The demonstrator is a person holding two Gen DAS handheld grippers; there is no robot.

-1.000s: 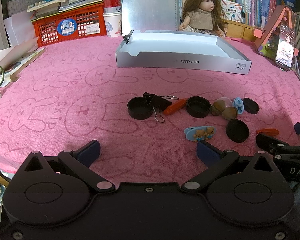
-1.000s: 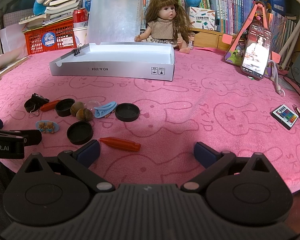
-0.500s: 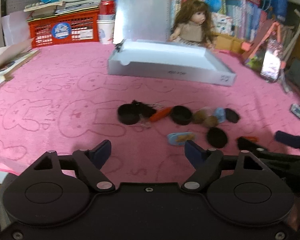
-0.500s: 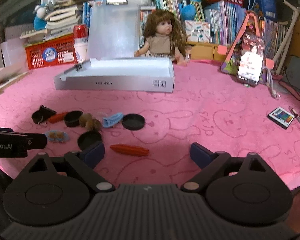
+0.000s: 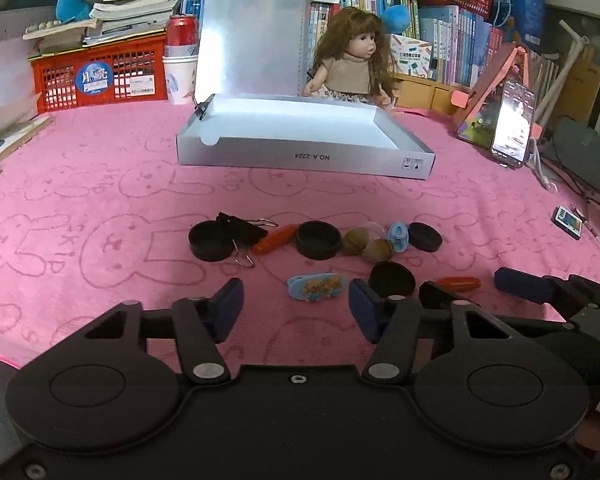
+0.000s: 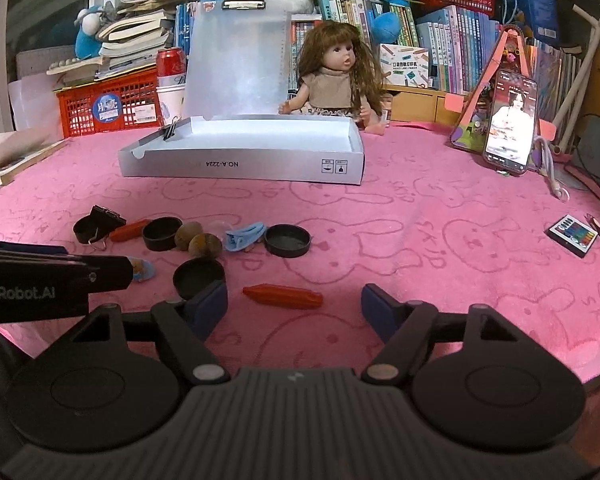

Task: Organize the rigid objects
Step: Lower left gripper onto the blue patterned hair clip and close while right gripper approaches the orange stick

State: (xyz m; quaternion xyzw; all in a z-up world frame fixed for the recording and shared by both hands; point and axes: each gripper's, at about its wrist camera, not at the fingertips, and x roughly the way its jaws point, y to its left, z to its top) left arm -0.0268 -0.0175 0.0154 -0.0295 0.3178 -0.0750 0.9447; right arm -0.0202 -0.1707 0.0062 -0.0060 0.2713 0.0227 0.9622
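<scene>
Left hand-held gripper (image 5: pixel 296 306): you hold it low over the near edge of the pink worktop (image 5: pixel 100 184), jaws spread wide with nothing between them; the blue hair clip (image 5: pixel 318 286) lies just ahead of the gap.
Scattered row, left end: a black cap (image 5: pixel 209 241) touches the black binder clip (image 5: pixel 242 226); an orange piece (image 5: pixel 272 239) lies just beside them.
Scattered row, middle: a second black cap (image 5: pixel 318 239), then two brown nuts (image 5: pixel 366 242) touching each other.
Scattered row, right end: a small blue clip (image 5: pixel 398 236) sits between the nuts and a third black cap (image 5: pixel 425 236); a fourth black cap (image 5: pixel 392 276) lies nearer you.
Grey box (image 5: pixel 300 148): it stands open beyond the row, well apart from it, lid upright, a binder clip on its left rim.
Right hand-held gripper (image 6: pixel 294 306): your jaws are wide open and hold nothing; the orange stick (image 6: pixel 283 297) lies on the worktop just ahead, between the fingertips.
Background: a doll (image 6: pixel 334 76) sits behind the box; a phone (image 6: pixel 510 120) stands at the right.
</scene>
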